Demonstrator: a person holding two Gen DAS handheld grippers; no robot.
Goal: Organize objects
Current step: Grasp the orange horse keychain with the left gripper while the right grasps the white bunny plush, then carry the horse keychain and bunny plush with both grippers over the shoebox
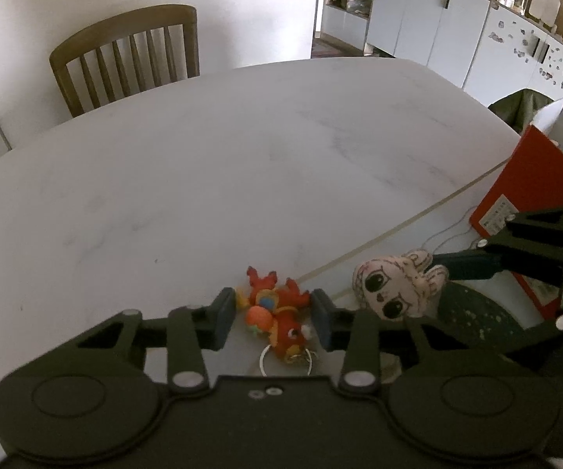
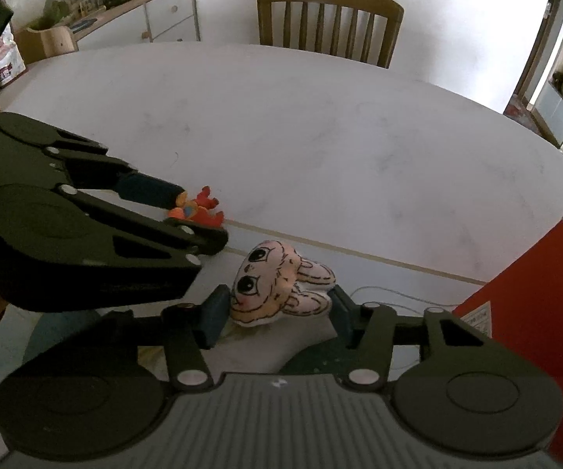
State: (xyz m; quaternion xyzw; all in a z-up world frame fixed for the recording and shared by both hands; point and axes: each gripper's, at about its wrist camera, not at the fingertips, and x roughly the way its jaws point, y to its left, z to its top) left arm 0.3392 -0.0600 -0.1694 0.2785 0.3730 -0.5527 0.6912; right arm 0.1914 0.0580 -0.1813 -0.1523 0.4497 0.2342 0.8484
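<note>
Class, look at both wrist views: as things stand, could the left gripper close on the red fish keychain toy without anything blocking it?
Probably yes. The left gripper is open with the red fish keychain toy lying between its fingers on the table. Nothing sits between pads and toy; the bunny-eared plush face lies off to the side.

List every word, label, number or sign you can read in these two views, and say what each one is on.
No text can be read in either view.
White label on the red box, at: print too small and blurred.
Same label in the right wrist view: blurred.
Bag at the far left beside the table: dark lettering, illegible.
Plush face charm and red dragon keychain: no writing visible.
</note>
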